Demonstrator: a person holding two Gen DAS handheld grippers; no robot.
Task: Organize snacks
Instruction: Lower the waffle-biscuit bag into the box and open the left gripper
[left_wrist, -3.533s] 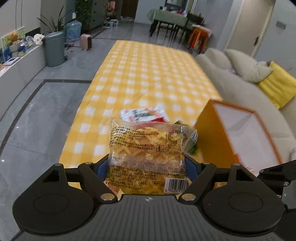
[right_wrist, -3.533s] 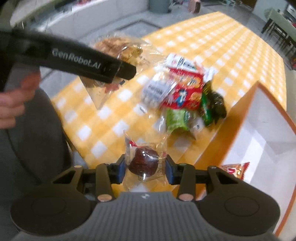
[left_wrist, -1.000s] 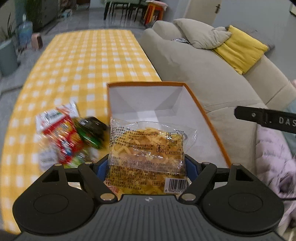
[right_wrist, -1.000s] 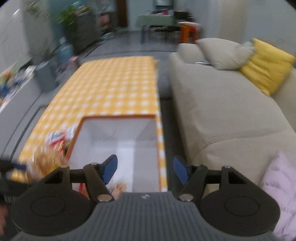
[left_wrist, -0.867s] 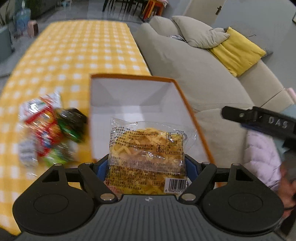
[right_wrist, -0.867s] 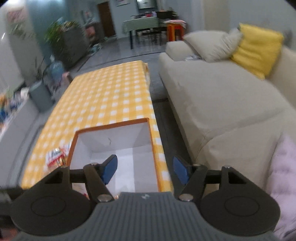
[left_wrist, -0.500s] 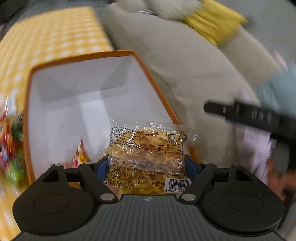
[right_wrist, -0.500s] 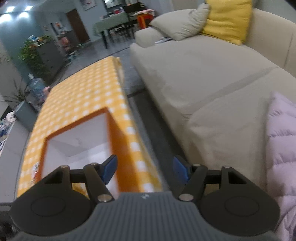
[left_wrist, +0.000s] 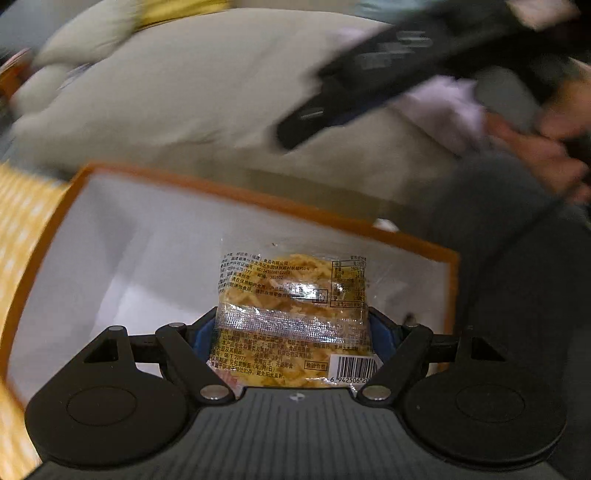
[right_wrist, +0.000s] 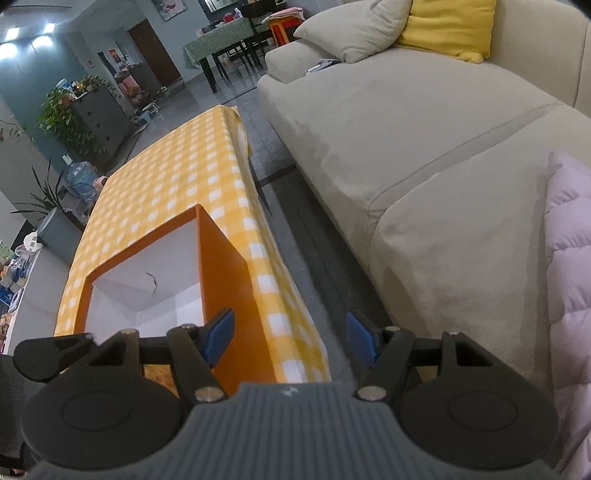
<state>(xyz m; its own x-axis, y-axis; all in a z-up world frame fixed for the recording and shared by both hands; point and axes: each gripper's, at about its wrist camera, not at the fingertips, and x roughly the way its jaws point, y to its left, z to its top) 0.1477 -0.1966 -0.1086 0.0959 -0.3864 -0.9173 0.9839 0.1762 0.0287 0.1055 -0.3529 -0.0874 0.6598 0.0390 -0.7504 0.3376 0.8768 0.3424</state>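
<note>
Left wrist view: the left claw (left_wrist: 293, 332) is clamped on a clear snack packet (left_wrist: 291, 314) of yellowish crunchy strips, barcode end toward the camera. Right ahead of and below the claw is the orange box (left_wrist: 258, 201) with its white inside, so the packet hangs over the opening. This view is pretty blurry, so I'd steady the hand first. Then dip the packet below the rim and toward the middle before letting go, since it's light and crinkly and could slide off an edge. The other tool's black bar (left_wrist: 369, 74) sits up and to the right, well clear.

Right wrist view: the right claw (right_wrist: 290, 338) is spread wide with nothing in it, parked beside the box's right wall, over the edge of the yellow checked table (right_wrist: 177, 173). The beige sofa (right_wrist: 406, 129) is off to its right. I'd keep it out there so the 2 tools don't bump over the box.
</note>
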